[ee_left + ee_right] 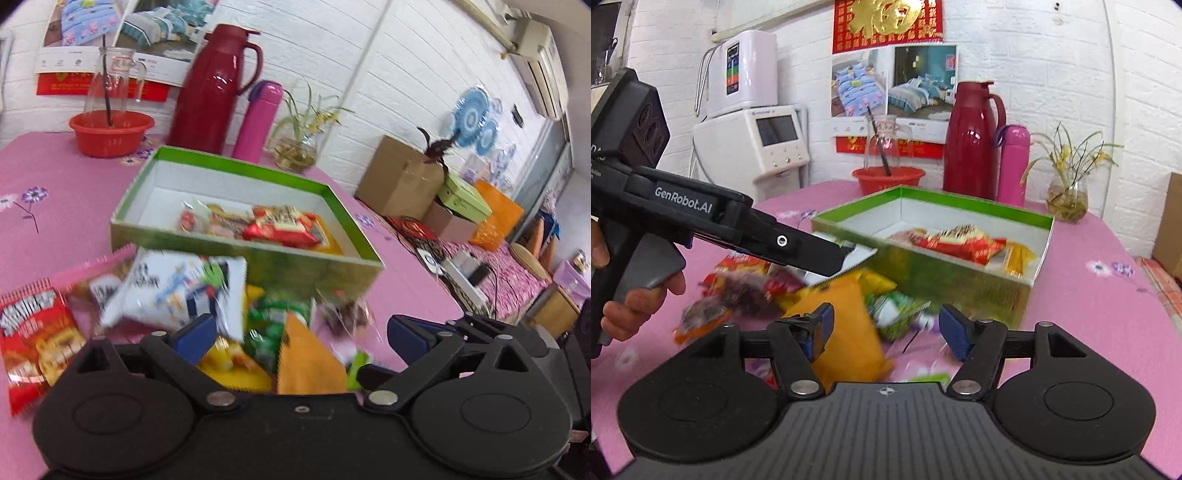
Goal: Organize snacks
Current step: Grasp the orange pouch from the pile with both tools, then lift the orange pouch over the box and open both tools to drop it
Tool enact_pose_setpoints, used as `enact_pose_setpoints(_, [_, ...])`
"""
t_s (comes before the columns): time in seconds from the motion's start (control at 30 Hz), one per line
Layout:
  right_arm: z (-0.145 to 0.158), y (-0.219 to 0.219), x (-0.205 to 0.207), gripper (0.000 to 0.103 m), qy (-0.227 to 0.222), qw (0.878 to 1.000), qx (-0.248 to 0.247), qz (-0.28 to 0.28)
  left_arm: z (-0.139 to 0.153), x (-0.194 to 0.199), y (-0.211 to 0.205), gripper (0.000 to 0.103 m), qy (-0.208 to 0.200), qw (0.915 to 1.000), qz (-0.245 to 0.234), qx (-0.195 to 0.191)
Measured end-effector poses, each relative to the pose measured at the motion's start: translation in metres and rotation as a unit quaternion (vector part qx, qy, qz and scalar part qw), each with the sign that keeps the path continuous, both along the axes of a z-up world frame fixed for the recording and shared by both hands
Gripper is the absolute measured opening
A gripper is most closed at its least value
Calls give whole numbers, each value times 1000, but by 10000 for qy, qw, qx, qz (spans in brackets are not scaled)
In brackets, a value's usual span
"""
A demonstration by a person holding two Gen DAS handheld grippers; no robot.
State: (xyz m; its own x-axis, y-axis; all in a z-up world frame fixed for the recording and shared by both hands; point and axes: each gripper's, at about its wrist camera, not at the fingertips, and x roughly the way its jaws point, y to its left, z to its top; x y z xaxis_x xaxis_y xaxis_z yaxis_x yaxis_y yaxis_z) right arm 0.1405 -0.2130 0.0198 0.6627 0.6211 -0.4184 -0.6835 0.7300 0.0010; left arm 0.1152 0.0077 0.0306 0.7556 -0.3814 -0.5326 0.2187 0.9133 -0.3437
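A green box (258, 254) with a white inside stands on the pink table and holds several snack packets (280, 227); it also shows in the right wrist view (945, 273). A heap of loose snacks lies in front of it. My left gripper (299, 332) is open over the heap, beside a white packet (177, 288). In the right wrist view the left gripper (849, 258) reaches in from the left, its tip on the white packet (858, 258). My right gripper (886, 328) is open over an orange packet (849, 332).
A red packet (33, 343) lies at the heap's left. Behind the box stand a red basin (110, 131), a dark red jug (214, 92), a pink flask (256, 122) and a plant vase (295, 151). Cardboard boxes (402, 177) sit beyond the table's right edge.
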Motion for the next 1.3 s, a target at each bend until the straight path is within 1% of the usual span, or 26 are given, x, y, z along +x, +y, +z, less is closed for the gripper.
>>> enact_pose_setpoints(0.1, [-11, 6, -9, 103, 127, 9997, -179, 111, -10, -3, -10, 103, 50, 9998, -120, 139])
enact_pose_setpoints(0.2, [-19, 16, -12, 103, 160, 9990, -376, 188, -16, 2, -15, 103, 154, 9995, -202, 210])
enact_pose_setpoints(0.23, [-22, 18, -12, 103, 180, 9988, -401, 212, -18, 5, -15, 97, 202, 9994, -219, 199])
enact_pose_setpoints(0.27, [-24, 20, -11, 102, 221, 9986, -419, 236, -19, 8, -15, 88, 252, 9992, -229, 185])
enact_pose_setpoints(0.3, [-25, 22, -9, 102, 258, 9984, -437, 255, -22, 10, -14, 81, 305, 9991, -228, 170])
enact_pose_setpoints(0.33, [-26, 24, -7, 102, 284, 9982, -454, 268, -23, 12, -14, 68, 351, 9990, -239, 159])
enact_pose_setpoints(0.4, [-29, 26, -3, 100, 328, 9978, -496, 277, -25, 16, -14, 67, 402, 9988, -264, 132])
enact_pose_setpoints(0.47, [-32, 28, 2, 98, 419, 9974, -508, 277, -25, 18, -14, 61, 422, 9986, -289, 139])
enact_pose_setpoints(0.5, [-33, 28, 3, 97, 459, 9973, -505, 261, -25, 19, -15, 53, 419, 9985, -316, 152])
enact_pose_setpoints(0.53, [-34, 29, 5, 93, 483, 9972, -504, 260, -25, 20, -15, 37, 426, 9984, -345, 164])
enact_pose_setpoints(0.57, [-35, 29, 5, 88, 495, 9971, -510, 268, -26, 21, -16, 30, 456, 9982, -360, 177])
enact_pose_setpoints(0.6, [-35, 29, 6, 85, 520, 9969, -506, 294, -27, 22, -16, 28, 487, 9979, -377, 186])
enact_pose_setpoints(0.63, [-36, 29, 6, 79, 552, 9967, -497, 324, -30, 23, -17, 28, 526, 9976, -398, 199])
enact_pose_setpoints(0.7, [-36, 29, 4, 77, 522, 9968, -518, 326, -32, 23, -16, 28, 555, 9974, -434, 116])
enact_pose_setpoints(0.73, [-36, 29, 3, 71, 508, 9968, -537, 311, -32, 22, -15, 26, 565, 9972, -488, 11])
enact_pose_setpoints(0.77, [-35, 28, 3, 69, 522, 9967, -536, 304, -30, 21, -16, 26, 551, 9972, -494, -72])
enact_pose_setpoints(0.83, [-32, 24, 0, 68, 542, 9971, -455, 297, -24, 16, -18, 25, 467, 9975, -528, -54])
enact_pose_setpoints(0.97, [-20, 21, -6, 67, 378, 9983, -368, 263, -9, 9, -20, 24, 224, 9981, -568, -79])
enact_pose_setpoints(1.17, [10, 25, -2, 67, -91, 9993, -136, 325, 32, 6, -12, 24, -375, 9981, -489, -40])
enact_pose_setpoints(1.3, [24, 37, 15, 67, -469, 9981, 9, 389, 53, 16, 2, 24, -653, 9973, -331, -4])
